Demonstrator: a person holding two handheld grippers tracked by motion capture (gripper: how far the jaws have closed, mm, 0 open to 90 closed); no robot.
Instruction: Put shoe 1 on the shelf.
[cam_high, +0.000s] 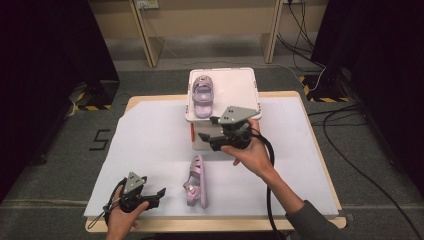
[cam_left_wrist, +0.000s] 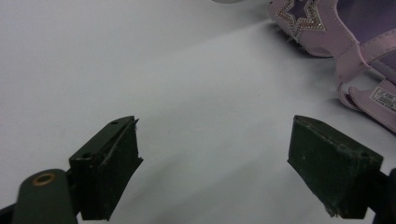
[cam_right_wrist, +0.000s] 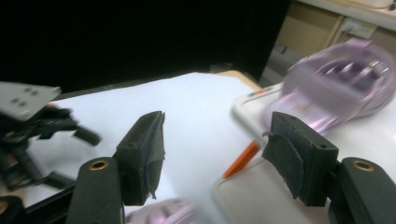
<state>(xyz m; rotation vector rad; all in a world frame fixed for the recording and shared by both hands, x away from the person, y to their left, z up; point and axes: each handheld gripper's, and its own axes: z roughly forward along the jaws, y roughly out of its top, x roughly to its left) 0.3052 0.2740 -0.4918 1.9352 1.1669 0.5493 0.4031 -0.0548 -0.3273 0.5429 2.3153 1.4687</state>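
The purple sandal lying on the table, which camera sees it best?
The high view: the whole sandal on the table shows there, lying on its side. The left gripper view catches just its sparkly star strap and sole label. The right gripper view shows a blurred bit at the bottom edge.

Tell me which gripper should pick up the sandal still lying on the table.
Left, probably. The left gripper sits open on the table beside the sandal, which shows close ahead in its own view. The right gripper, also open, is up by the box holding the other sandal.
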